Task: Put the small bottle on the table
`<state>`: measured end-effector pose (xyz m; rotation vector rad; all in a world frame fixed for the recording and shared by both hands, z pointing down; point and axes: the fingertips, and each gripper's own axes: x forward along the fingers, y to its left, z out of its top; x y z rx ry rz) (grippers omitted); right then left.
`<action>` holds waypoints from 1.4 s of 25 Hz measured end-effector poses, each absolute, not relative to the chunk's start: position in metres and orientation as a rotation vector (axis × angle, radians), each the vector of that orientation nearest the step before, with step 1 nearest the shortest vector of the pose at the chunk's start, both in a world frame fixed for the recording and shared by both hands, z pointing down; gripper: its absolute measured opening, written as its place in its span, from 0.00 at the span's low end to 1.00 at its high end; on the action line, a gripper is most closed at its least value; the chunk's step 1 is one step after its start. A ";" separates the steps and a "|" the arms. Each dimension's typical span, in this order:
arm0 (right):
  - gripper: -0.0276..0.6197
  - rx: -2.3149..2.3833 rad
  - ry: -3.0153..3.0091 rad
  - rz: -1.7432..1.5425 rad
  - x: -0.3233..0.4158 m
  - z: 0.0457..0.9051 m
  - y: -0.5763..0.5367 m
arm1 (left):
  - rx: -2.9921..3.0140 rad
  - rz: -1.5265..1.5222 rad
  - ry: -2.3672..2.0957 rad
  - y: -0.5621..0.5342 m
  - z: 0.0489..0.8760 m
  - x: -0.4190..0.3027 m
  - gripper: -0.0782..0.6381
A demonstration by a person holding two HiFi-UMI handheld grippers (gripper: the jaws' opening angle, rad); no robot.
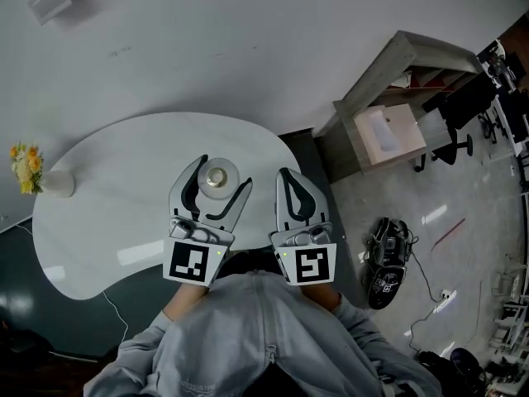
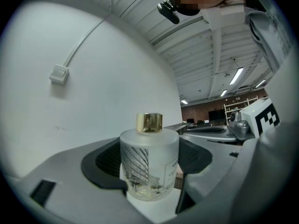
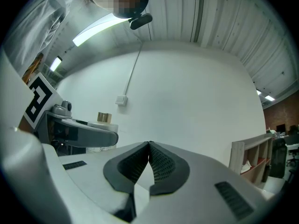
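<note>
The small bottle is frosted glass with a gold cap and stands upright over the white table. My left gripper is shut on it, one dark pad against each side. In the left gripper view the small bottle fills the gap between the left gripper's pads, with white tabletop right under its base; I cannot tell if the base touches. My right gripper hovers beside it on the right, shut and empty. The right gripper has its tips together in its own view, where the bottle's cap shows at left.
A white vase of yellow flowers stands at the table's far left edge. A wooden shelf unit stands off to the right, with a black bag on the floor and an office chair beyond. A white wall lies ahead.
</note>
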<state>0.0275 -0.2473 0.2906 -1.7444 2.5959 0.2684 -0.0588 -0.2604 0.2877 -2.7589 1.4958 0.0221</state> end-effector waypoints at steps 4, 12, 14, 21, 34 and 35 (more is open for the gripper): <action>0.08 -1.737 2.584 0.177 0.023 0.293 -0.257 | -2.772 0.010 1.485 -0.271 0.296 -0.058 0.58; 0.08 -1.686 2.634 0.138 0.022 0.311 -0.282 | -2.777 0.006 1.455 -0.289 0.316 -0.047 0.58; 0.08 -1.670 2.654 0.133 0.023 0.318 -0.289 | -2.782 -0.004 1.458 -0.295 0.322 -0.043 0.58; 0.08 -1.625 2.694 0.113 0.024 0.351 -0.306 | -2.799 -0.045 1.487 -0.312 0.357 -0.040 0.58; 0.08 -1.635 2.733 0.039 0.037 0.424 -0.326 | -2.854 -0.068 1.501 -0.336 0.432 -0.030 0.58; 0.08 -1.639 2.733 0.038 0.036 0.428 -0.326 | -2.859 -0.071 1.497 -0.335 0.437 -0.031 0.58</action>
